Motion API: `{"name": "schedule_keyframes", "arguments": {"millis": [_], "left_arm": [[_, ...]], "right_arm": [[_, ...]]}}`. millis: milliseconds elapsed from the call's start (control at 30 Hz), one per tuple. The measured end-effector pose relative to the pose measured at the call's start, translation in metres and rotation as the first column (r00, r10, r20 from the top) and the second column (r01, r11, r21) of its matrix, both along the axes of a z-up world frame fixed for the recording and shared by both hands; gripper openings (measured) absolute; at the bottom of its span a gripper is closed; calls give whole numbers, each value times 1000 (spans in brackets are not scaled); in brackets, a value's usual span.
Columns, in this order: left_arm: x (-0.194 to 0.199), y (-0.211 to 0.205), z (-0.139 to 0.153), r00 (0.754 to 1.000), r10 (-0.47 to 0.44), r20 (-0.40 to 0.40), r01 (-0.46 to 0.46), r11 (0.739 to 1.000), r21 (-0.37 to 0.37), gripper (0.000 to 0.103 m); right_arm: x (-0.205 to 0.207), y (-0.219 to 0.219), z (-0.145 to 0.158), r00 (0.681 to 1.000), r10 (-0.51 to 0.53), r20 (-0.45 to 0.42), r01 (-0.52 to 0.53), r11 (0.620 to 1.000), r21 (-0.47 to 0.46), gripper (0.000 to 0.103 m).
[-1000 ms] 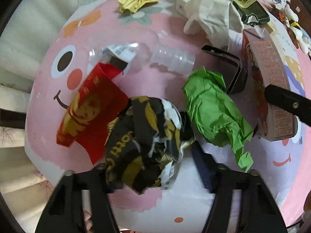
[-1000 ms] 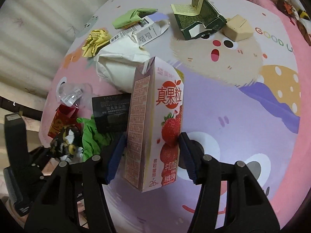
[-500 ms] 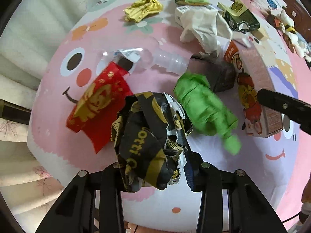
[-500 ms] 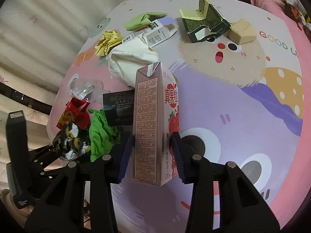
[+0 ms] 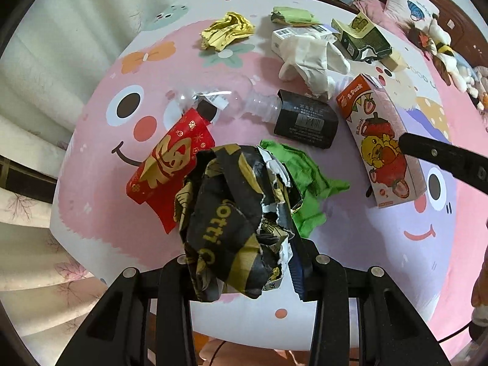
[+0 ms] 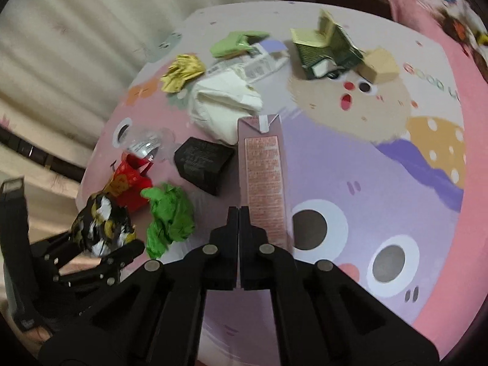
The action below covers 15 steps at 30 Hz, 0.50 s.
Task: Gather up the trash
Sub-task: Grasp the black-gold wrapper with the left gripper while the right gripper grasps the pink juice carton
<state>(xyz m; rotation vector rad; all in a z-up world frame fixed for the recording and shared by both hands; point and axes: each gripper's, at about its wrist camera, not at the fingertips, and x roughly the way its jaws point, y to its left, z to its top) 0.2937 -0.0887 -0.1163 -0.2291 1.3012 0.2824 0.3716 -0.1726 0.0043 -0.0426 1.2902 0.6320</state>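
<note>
My left gripper [image 5: 241, 259] is shut on a crumpled black-and-gold wrapper [image 5: 231, 207] and holds it above the pink cartoon table [image 5: 100, 201]. The same wrapper [image 6: 100, 225] shows at the lower left of the right wrist view. My right gripper [image 6: 238, 222] is shut, pads pressed together with nothing between them. The pink strawberry milk carton [image 6: 265, 177] sits just right of its fingertips, outside the jaws. In the left wrist view the carton [image 5: 381, 140] rests on the table with a black finger [image 5: 442, 161] of the right gripper against its right side.
Under the held wrapper lie crumpled green paper [image 5: 308, 183] and a red packet [image 5: 170, 164]. Behind them are a black box [image 5: 305, 122], a clear bottle [image 5: 238, 100], white tissue [image 5: 311, 58], a yellow wrapper [image 5: 225, 30] and a dark green carton [image 5: 363, 39]. The table's edge is close at left.
The left jaws closed on the black-and-gold wrapper and lifted it. The right jaws closed fully; the carton, between them before, now sits beside the fingertips.
</note>
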Motion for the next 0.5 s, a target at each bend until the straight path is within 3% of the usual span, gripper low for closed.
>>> {"name": "schedule_keyframes", "arguments": {"millis": [33, 100, 167, 233, 300, 400, 500], "left_arm": [[0, -1, 0, 1000, -1, 0, 1, 1000, 0, 39], [-1, -1, 0, 1000, -1, 0, 1, 1000, -6, 39], [-4, 3, 1, 1000, -1, 2, 1, 1000, -9, 39], [-5, 5, 0, 1000, 2, 2, -2, 1000, -11, 39], [-4, 7, -2, 1000, 10, 1, -10, 1000, -16, 39], [-6, 12, -5, 1000, 26, -2, -26, 999, -30, 39], [-8, 16, -8, 999, 36, -2, -36, 998, -41, 39]], "right_arm": [[1, 1, -1, 1000, -18, 4, 18, 1000, -15, 3], [3, 3, -2, 998, -39, 44, 42, 997, -65, 25], [4, 4, 0, 997, -37, 70, 43, 995, -88, 35], [7, 6, 2, 996, -41, 77, 48, 995, -92, 39], [8, 8, 4, 995, -40, 89, 48, 994, -95, 50], [11, 14, 5, 993, -34, 111, 48, 991, -121, 51], [13, 23, -3, 996, -6, 92, 20, 988, -154, 58]]}}
